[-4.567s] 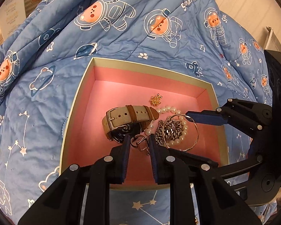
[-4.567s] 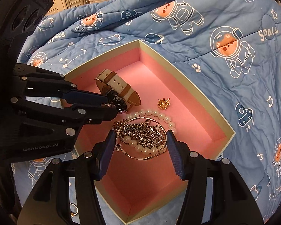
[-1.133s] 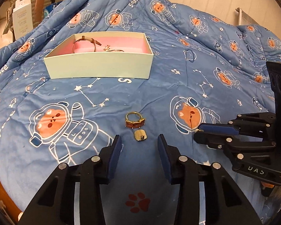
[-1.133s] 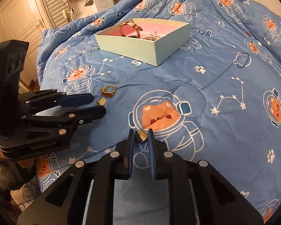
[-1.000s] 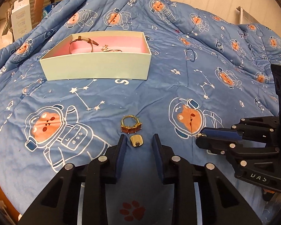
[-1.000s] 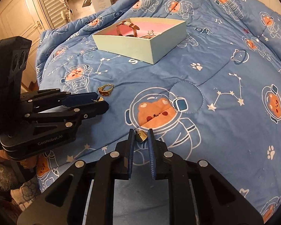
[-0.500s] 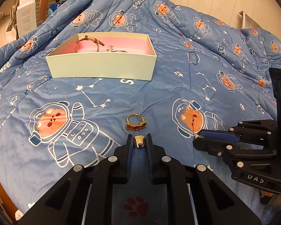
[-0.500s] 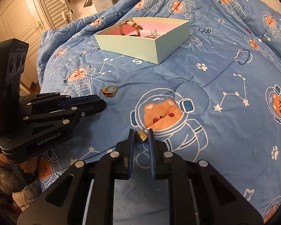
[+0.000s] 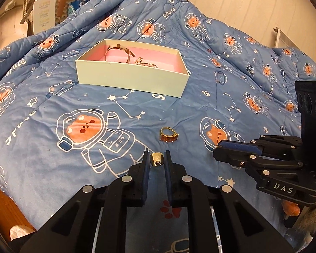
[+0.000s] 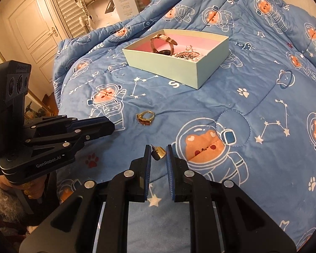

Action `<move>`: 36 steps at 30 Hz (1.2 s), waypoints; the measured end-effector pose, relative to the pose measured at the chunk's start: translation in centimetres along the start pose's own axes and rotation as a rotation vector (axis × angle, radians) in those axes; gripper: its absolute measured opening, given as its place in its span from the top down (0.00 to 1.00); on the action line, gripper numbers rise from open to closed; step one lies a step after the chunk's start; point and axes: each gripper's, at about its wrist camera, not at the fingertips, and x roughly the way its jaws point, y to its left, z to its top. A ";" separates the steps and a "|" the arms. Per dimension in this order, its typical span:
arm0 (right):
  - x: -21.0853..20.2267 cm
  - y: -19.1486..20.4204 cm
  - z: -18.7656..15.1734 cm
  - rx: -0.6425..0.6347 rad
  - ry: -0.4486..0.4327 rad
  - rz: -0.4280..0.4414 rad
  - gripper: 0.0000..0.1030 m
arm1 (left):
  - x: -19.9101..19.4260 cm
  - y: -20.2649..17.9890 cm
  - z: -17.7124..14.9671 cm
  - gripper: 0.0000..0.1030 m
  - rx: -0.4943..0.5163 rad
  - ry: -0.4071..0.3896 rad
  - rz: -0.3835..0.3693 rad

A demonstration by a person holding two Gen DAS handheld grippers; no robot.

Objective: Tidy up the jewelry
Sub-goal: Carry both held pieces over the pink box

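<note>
My left gripper (image 9: 157, 160) is shut on a small gold earring (image 9: 157, 159) just above the blue quilt. My right gripper (image 10: 158, 152) is shut on a second gold earring (image 10: 159, 152), held above the quilt. A gold ring with orange stones (image 9: 168, 135) lies on the quilt just beyond the left gripper; it also shows in the right wrist view (image 10: 145, 117). The pale green box with pink lining (image 9: 132, 78) sits farther back, holding a tan-strap watch (image 9: 120, 50) and other jewelry. In the right wrist view the box (image 10: 174, 67) is at upper middle.
The blue astronaut-bear quilt (image 9: 52, 105) covers the bed, bunched up behind the box. A white carton (image 10: 124, 0) and a door (image 10: 31, 25) stand beyond the bed's far left. A wooden edge (image 9: 4, 210) lies at lower left.
My left gripper has closed on the gold earring beside the ring and lifted slightly. My right gripper still holds its earring and has barely moved. Earlier both worked inside the box.
</note>
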 end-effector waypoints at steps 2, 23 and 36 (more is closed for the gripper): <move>-0.1 0.4 0.7 -0.006 -0.009 0.020 0.86 | -0.3 0.4 0.5 0.87 -0.009 -0.008 -0.002; -0.4 1.4 9.3 -0.113 -0.092 0.047 0.86 | -1.4 2.1 8.3 0.87 0.039 -0.105 -0.015; 2.0 -0.5 13.7 -0.147 -0.071 -0.005 0.86 | 1.6 3.2 12.4 0.87 0.056 -0.063 -0.017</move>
